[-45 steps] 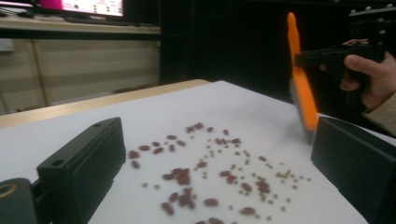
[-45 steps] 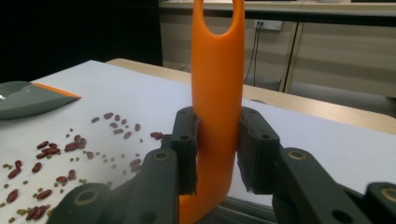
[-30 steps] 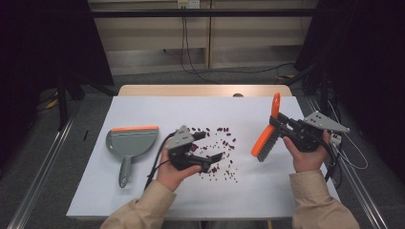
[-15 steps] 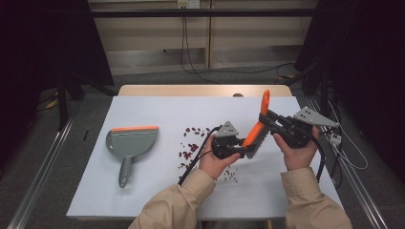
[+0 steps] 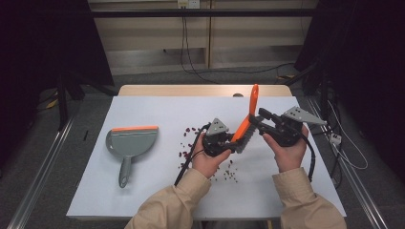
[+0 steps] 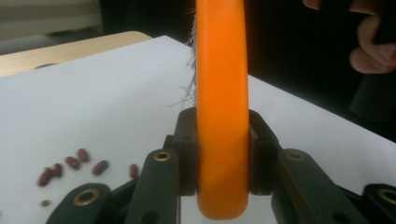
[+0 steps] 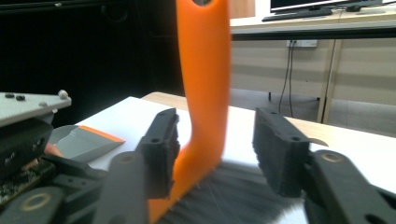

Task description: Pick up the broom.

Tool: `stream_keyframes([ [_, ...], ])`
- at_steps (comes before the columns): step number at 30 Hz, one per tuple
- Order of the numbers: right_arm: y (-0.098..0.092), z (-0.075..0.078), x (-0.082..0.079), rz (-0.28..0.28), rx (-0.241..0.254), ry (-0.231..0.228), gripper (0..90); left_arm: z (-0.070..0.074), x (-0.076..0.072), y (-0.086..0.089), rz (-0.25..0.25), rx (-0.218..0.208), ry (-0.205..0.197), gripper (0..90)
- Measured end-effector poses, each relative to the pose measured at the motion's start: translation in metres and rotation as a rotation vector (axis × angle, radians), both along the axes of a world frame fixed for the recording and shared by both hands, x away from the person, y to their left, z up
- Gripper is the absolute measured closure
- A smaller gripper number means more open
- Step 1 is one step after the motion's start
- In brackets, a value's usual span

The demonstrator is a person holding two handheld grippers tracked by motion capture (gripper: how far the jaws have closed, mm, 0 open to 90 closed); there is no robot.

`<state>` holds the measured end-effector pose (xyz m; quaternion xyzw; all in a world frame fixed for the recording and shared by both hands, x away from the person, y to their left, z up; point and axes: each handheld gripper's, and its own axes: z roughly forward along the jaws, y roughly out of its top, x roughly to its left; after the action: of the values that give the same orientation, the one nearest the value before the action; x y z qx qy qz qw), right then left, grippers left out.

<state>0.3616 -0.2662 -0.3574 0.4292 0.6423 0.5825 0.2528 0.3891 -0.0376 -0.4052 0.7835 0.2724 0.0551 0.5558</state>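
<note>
A brush [image 5: 249,118] with an orange handle and dark bristles stands tilted over the middle of the white table [image 5: 157,109]. My left gripper [image 5: 235,143] is shut on the brush low on the handle [image 6: 222,116], both pads pressed against it. My right gripper [image 5: 256,122] reaches in from the right, and its jaws have just been opening. In the right gripper view the handle [image 7: 205,93] stands between the parted jaws of the right gripper [image 7: 215,144], with a clear gap to the right pad. Small dark red beans [image 5: 187,143] lie scattered under and left of the grippers.
A grey dustpan [image 5: 129,143] with an orange lip lies flat at the table's left. More beans [image 5: 227,175] lie near the front, by the person's left hand. Cables trail off the table's right edge. The table's wooden far edge [image 5: 200,89] borders a dark floor.
My left gripper moved right from the beans to the brush and closed on its handle. The right gripper carried the brush left, then its jaws parted around it.
</note>
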Motion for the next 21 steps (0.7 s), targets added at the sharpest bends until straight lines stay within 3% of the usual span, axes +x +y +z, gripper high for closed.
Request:
stream_keyframes([
  [6, 0.009, -0.011, -0.001, 0.003, 0.006, 0.050, 39.8, -0.002, 0.004, 0.009, 0.053, -0.012, -0.005, 70.9],
  [14, 0.029, -0.024, 0.003, -0.017, 0.017, 0.114, 36.1, 0.000, 0.006, 0.018, 0.124, -0.018, -0.041, 70.9],
  [17, 0.036, -0.027, 0.007, -0.025, 0.059, 0.146, 35.5, 0.000, 0.004, 0.020, 0.143, -0.014, -0.052, 70.9],
  [21, 0.045, -0.027, 0.012, -0.022, 0.114, 0.145, 33.2, -0.003, 0.002, 0.021, 0.156, -0.001, -0.074, 70.9],
])
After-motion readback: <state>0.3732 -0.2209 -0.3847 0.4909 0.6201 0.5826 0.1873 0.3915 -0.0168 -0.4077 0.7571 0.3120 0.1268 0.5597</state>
